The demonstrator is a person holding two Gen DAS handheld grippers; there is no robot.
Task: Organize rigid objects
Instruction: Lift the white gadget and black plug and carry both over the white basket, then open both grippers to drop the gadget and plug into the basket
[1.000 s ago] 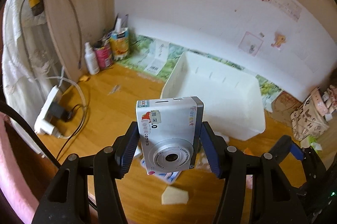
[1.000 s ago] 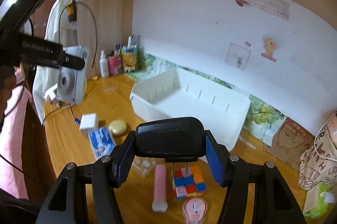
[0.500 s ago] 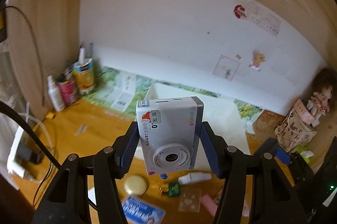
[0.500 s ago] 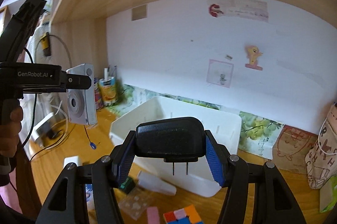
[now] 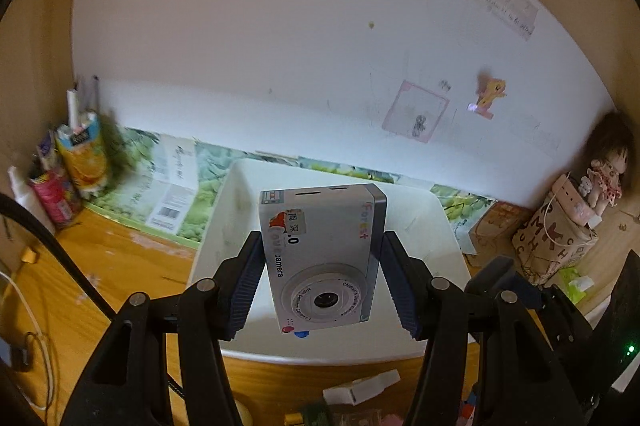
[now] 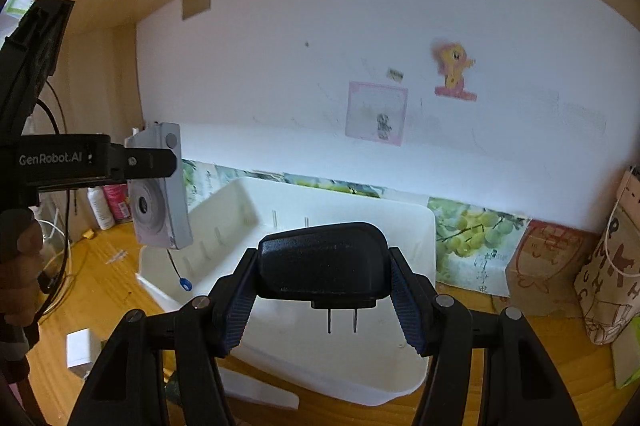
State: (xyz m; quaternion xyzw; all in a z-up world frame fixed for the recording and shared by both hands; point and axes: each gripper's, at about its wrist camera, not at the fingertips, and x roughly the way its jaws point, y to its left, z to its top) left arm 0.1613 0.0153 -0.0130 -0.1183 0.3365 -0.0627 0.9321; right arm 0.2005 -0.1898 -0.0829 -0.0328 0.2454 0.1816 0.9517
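The left gripper (image 5: 322,278) is partly spread, its blue ribbed pads (image 5: 244,290) pressed on the two short sides of a white toy camera (image 5: 322,254), which it pinches upright with the lens facing back toward the wrist. Straight beyond and below the camera lies the white bin (image 5: 224,226), its open inside showing on both sides of the fingers. Far off to the left of the gripper, cartons and a bottle (image 5: 76,161) stand against the wooden side panel; near the fingertips' underside a small white block (image 5: 360,388) lies on the wooden desk (image 5: 120,258).

Seen from the right wrist, that same left gripper (image 6: 152,161) hangs up at the left with the camera (image 6: 160,185) over the bin's (image 6: 420,238) left rim, a blue-tipped cord (image 6: 184,282) dangling under it.

The right gripper (image 6: 324,286) is likewise half spread and clamps a black plug adapter (image 6: 324,262) by its ends, two prongs pointing down over the bin's inside.

A second ago the left gripper faced the desk with the bin off to its right; now the bin sits dead ahead beneath the camera. The right gripper then hung over a colour cube and a pink stick on the desk, short of the bin; those have dropped out of sight and the adapter hangs above the bin. Both grips look unchanged.
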